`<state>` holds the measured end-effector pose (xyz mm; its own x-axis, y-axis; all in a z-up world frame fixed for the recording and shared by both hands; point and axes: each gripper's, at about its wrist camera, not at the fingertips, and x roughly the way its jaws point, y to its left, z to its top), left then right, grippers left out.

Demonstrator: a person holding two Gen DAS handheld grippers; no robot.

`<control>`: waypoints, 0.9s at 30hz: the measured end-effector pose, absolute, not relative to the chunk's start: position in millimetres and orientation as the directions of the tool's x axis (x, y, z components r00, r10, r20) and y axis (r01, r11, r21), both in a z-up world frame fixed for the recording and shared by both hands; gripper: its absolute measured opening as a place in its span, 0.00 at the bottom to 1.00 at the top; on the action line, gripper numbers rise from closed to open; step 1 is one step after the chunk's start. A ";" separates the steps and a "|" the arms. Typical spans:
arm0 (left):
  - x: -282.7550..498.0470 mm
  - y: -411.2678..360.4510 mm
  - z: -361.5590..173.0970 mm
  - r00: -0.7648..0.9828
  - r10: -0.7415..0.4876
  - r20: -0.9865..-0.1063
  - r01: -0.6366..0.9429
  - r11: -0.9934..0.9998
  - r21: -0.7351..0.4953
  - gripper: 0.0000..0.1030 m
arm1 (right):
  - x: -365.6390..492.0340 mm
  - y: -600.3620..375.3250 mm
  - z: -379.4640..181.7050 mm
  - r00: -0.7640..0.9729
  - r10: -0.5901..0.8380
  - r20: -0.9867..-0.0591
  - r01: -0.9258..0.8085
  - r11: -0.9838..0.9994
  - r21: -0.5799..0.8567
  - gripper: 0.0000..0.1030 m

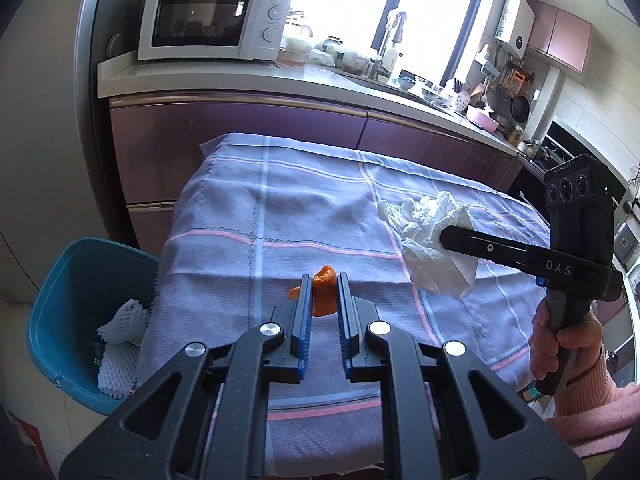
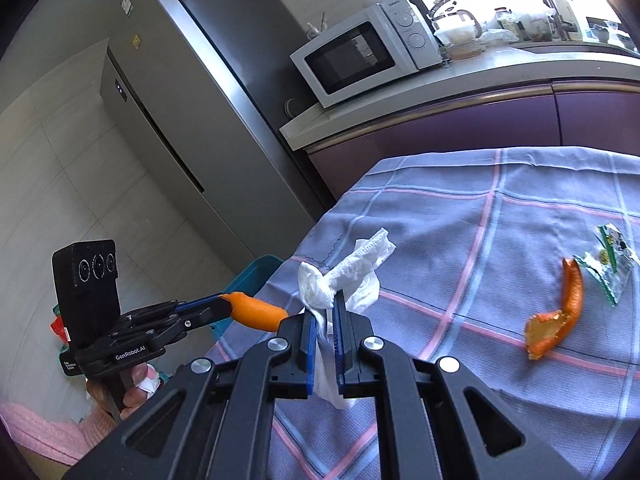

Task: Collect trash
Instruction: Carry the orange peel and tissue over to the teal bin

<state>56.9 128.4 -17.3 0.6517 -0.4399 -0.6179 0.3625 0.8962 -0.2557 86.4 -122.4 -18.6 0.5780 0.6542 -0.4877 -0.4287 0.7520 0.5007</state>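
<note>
My left gripper (image 1: 323, 284) is shut on a piece of orange peel (image 1: 324, 290) and holds it above the near left part of the table; the peel also shows in the right wrist view (image 2: 258, 312). My right gripper (image 2: 324, 304) is shut on a crumpled white tissue (image 2: 344, 276), which also shows in the left wrist view (image 1: 432, 240), lifted over the table's right side. A blue trash bin (image 1: 76, 280) stands on the floor left of the table, with white foam netting (image 1: 120, 332) inside. Another orange peel (image 2: 560, 312) and a torn green-and-silver wrapper (image 2: 608, 260) lie on the cloth.
The table is covered by a purple checked cloth (image 1: 312, 208). Behind it runs a purple cabinet with a counter (image 1: 240, 76) bearing a white microwave (image 1: 212, 20) and kitchenware. A grey fridge (image 2: 192, 92) stands to the left. The person's pink sleeve (image 1: 592, 412) is at the right.
</note>
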 end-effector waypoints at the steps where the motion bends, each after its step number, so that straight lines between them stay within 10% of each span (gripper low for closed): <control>1: 55.6 134.6 -16.5 0.659 -0.432 -0.616 0.350 0.901 -0.257 0.12 | 88.3 -116.6 -17.5 0.571 0.660 -0.488 -0.438 0.748 0.499 0.07; 27: 49.0 287.1 -15.9 0.761 -0.154 -0.630 -0.005 0.970 -0.243 0.12 | 132.3 30.9 -7.8 0.327 0.792 -0.516 -0.644 0.586 0.492 0.07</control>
